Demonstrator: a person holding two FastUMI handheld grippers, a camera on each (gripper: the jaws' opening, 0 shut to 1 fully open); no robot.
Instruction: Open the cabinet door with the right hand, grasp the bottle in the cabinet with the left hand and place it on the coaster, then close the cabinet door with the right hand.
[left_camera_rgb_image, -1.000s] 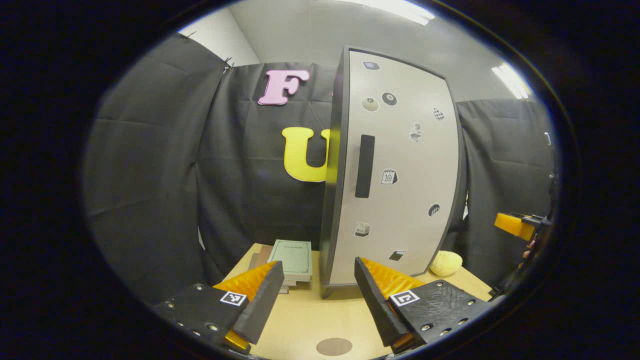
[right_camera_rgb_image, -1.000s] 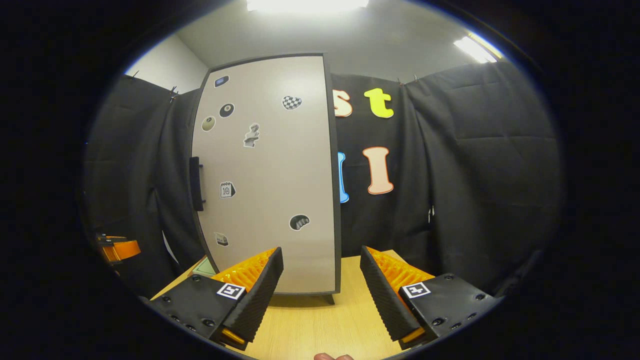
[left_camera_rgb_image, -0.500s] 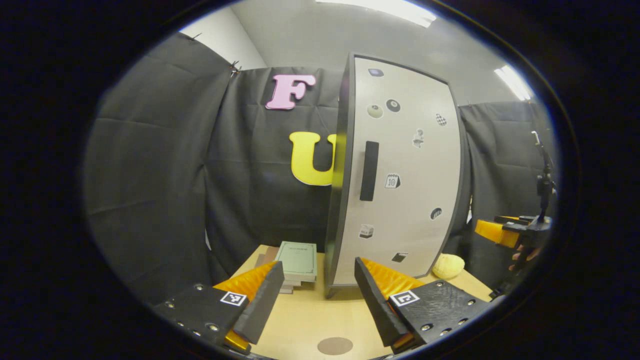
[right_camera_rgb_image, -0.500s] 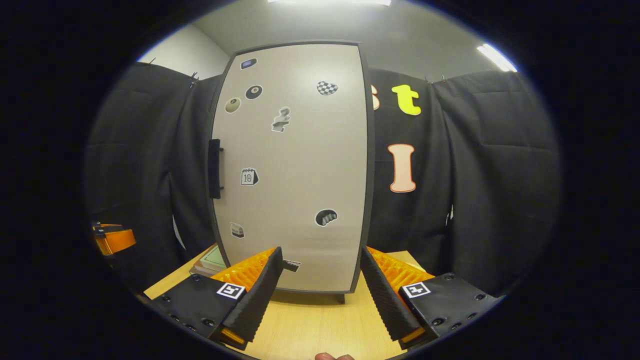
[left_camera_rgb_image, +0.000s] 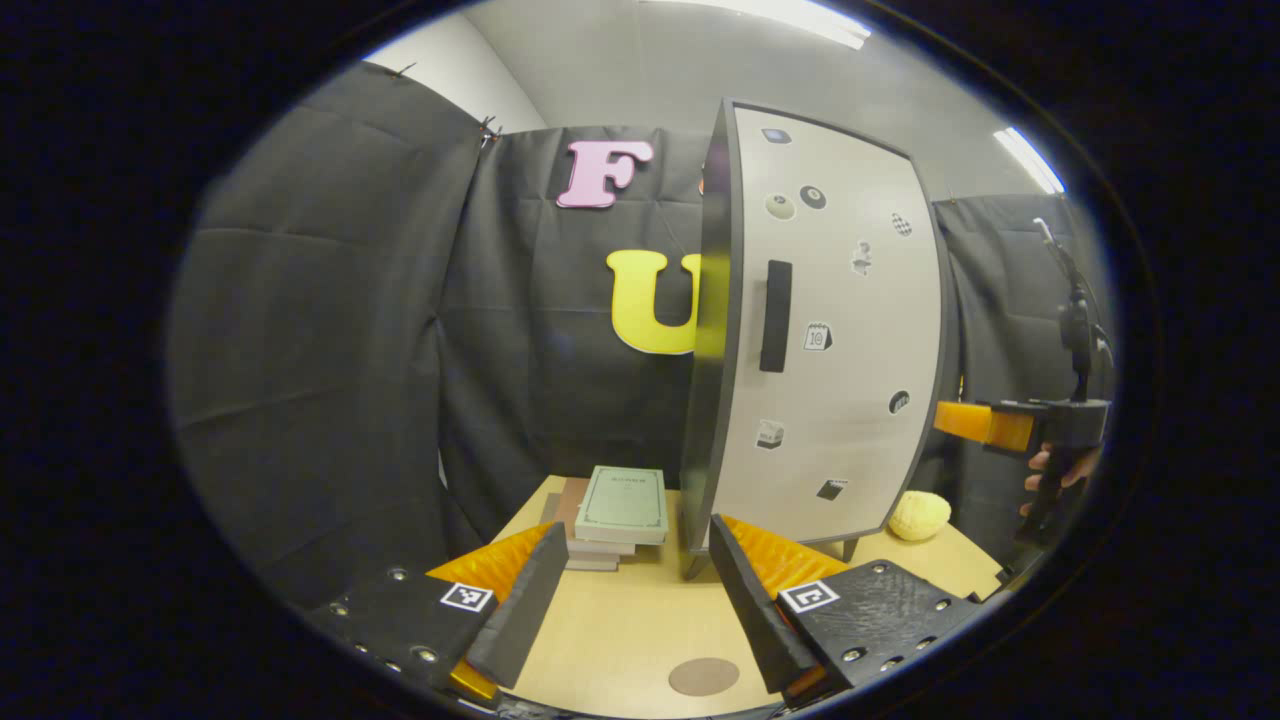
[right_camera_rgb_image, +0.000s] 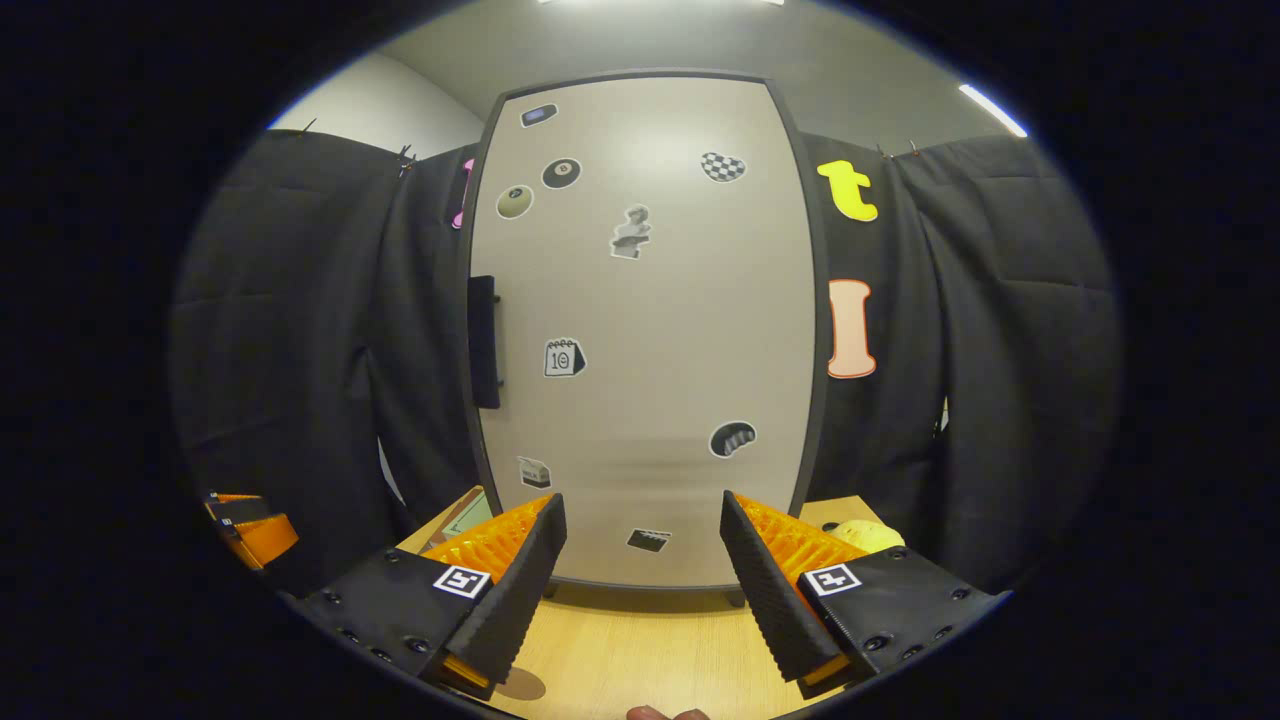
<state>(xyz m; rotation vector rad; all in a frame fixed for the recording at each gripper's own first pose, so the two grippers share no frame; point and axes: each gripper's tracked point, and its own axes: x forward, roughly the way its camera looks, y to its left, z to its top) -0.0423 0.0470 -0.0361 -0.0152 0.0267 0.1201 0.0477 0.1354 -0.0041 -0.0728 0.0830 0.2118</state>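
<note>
Facing the cabinet door (right_camera_rgb_image: 650, 330), the right gripper (right_camera_rgb_image: 640, 580) hangs with jaws spread and empty, short of the panel. Its dark vertical handle (right_camera_rgb_image: 483, 342) on the left edge is the place to take hold: rigid, narrow, likely a light swing (hinges presumably on the opposite side). The bottle sits unseen behind the shut door. Low over the wooden table (left_camera_rgb_image: 610, 640), the left gripper (left_camera_rgb_image: 630, 590) is likewise released, near the round brown coaster (left_camera_rgb_image: 703, 676).

One cabinet (right_camera_rgb_image: 650, 330), one coaster (left_camera_rgb_image: 703, 676), one yellow ball (left_camera_rgb_image: 920, 515), two claws (left_camera_rgb_image: 630, 610) (right_camera_rgb_image: 640, 590).
</note>
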